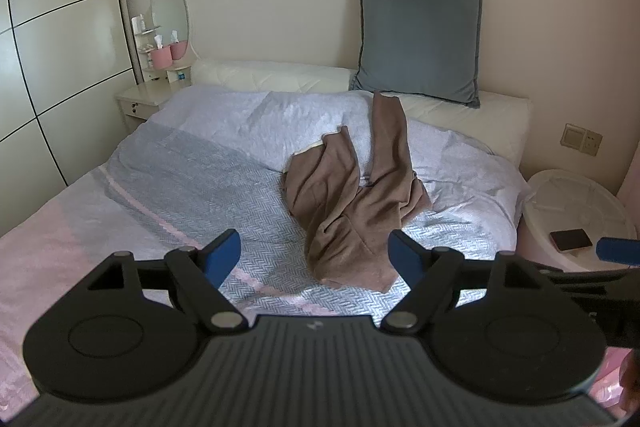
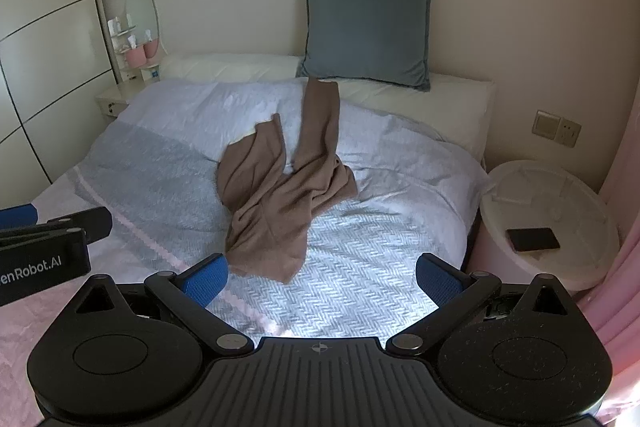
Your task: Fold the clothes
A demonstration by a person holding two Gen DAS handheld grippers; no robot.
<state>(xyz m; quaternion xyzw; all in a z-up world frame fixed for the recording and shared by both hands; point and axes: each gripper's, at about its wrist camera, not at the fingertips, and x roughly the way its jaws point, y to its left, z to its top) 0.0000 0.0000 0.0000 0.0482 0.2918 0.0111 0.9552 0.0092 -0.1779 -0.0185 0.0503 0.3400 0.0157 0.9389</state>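
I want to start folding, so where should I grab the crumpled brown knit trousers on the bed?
Take the crumpled brown knit trousers by the near bunched waist end, coming from the foot of the bed. It lies nearest both open grippers, while the legs trail toward the pillow.

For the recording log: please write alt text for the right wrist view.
A crumpled brown garment lies on a bed, beyond the open, empty right tongs. A grey cushion leans against the wall, a phone rests on a round white side table, and the left tongs show at the left edge.
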